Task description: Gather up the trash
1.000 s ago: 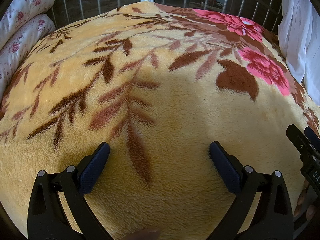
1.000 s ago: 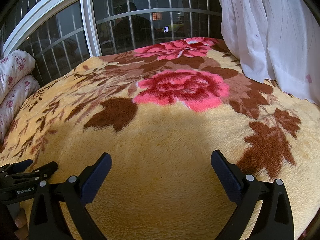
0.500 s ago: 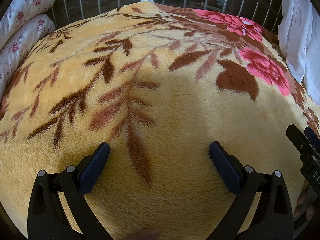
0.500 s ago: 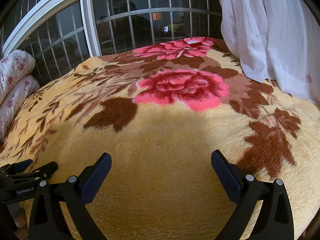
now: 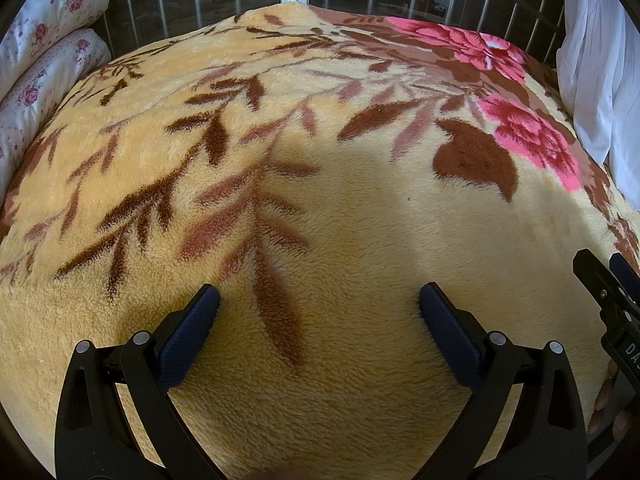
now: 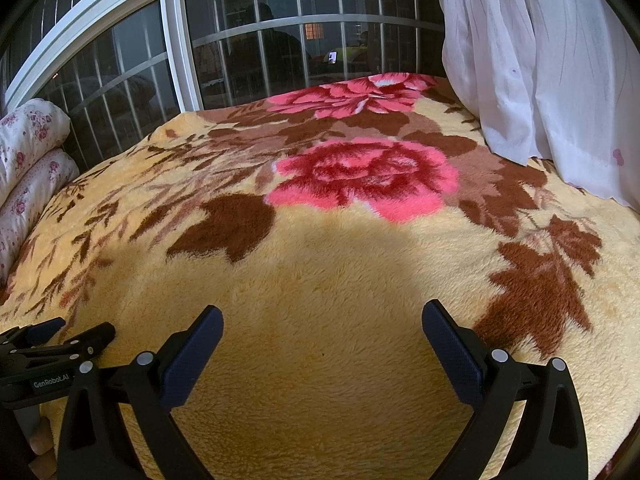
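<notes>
No piece of trash shows in either view. My left gripper [image 5: 318,300] hovers open over the near part of a yellow fleece blanket [image 5: 360,240] with brown leaves and pink roses, nothing between its fingers. My right gripper [image 6: 322,322] is open too, just above the same blanket [image 6: 340,280] near its front edge, and empty. The right gripper [image 5: 612,296] shows at the far right of the left wrist view. At the lower left of the right wrist view the left gripper [image 6: 56,340] appears from the side.
Two floral pillows [image 5: 44,52] lie stacked at the bed's left end. A barred window [image 6: 280,40] runs behind the bed. A white curtain [image 6: 540,60] hangs onto the blanket's right side. A person's fingers [image 5: 604,404] hold the right handle.
</notes>
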### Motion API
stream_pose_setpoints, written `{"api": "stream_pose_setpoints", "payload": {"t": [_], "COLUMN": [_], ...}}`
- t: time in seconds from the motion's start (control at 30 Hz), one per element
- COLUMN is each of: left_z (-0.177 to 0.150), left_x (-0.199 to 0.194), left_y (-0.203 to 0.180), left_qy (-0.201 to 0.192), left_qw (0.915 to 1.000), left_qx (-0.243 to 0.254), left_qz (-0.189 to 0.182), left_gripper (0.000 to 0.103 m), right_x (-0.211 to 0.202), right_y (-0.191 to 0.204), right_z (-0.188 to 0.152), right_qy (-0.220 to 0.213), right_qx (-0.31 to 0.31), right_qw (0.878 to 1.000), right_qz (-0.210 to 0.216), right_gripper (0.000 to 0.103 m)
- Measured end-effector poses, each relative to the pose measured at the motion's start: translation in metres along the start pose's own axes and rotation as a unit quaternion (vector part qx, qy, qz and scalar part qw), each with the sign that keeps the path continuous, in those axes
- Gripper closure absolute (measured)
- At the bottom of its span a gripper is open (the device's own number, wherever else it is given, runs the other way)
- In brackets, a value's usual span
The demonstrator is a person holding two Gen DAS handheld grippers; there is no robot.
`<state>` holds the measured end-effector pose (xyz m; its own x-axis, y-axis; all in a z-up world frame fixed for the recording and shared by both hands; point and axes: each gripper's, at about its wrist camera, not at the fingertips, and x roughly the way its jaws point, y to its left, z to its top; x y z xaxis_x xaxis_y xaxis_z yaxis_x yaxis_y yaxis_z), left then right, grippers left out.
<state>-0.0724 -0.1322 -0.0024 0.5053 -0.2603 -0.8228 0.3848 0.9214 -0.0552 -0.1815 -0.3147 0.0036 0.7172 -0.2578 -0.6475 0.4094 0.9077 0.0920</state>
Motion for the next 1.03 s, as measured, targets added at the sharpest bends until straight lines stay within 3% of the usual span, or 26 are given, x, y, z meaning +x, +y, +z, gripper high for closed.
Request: {"api": "stream_pose_setpoints", "payload": {"t": [1.03], "left_z": [0.0020], "left_x": [0.0018], "left_y": [0.0004], "left_qy": [0.007], "left_qw": [1.0000], "left_qx": [0.002], "left_qz": [0.005], "left_gripper": [0.007], "right_x": [-0.0001], "right_y": [-0.0002], "right_z": [0.0002], "right_qy": [0.000], "right_qx": [0.000], "right_qw": [1.000], "right_qz": [0.001], "right_gripper": [0.005]}}
